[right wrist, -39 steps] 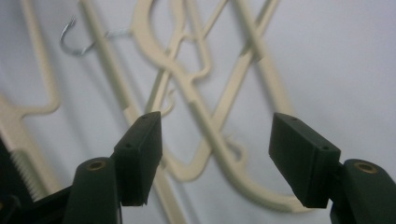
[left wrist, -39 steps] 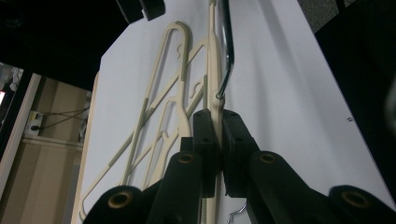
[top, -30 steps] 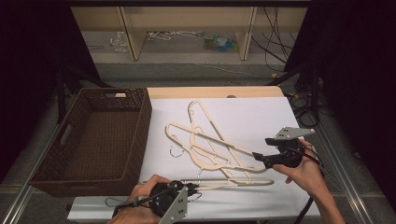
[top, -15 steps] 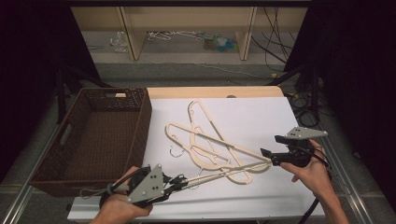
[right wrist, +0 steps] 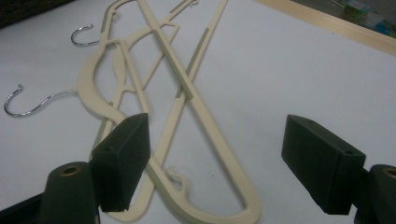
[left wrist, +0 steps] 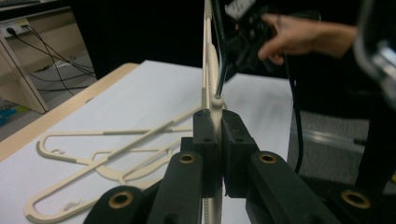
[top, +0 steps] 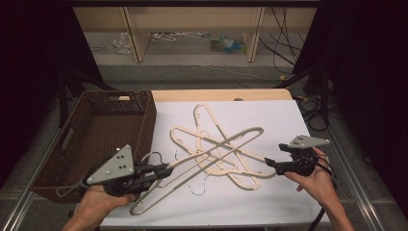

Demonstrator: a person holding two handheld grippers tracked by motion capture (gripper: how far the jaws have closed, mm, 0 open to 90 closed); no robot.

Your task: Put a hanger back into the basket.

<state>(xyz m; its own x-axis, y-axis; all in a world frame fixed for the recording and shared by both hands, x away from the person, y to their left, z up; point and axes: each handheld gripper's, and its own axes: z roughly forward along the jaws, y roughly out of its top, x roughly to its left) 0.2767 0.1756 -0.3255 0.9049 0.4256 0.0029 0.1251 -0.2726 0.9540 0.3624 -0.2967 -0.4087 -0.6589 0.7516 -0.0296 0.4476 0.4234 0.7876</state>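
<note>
My left gripper [top: 166, 169] is shut on a cream plastic hanger [top: 240, 134] at its neck beside the metal hook, and holds it tilted up off the white table. In the left gripper view the jaws [left wrist: 215, 126] pinch the hanger's [left wrist: 208, 60] thin edge, which rises straight ahead. Several more cream hangers [top: 219, 126] lie crossed on the table. My right gripper [top: 273, 163] hovers open at the right end of the pile. In the right gripper view its gripper [right wrist: 219, 163] has wide-apart pads above the looped ends of the hangers [right wrist: 187, 93], touching nothing.
A brown woven basket [top: 120, 95] stands at the table's left side, right beside my left hand. The white table top [top: 279, 115] has bare room at the back right and along the front. Loose metal hooks [right wrist: 28, 105] stick out of the pile.
My left gripper has moved left and up with the hanger, lifting it off the pile and swinging its far end. The right gripper stays about where it was, open.
</note>
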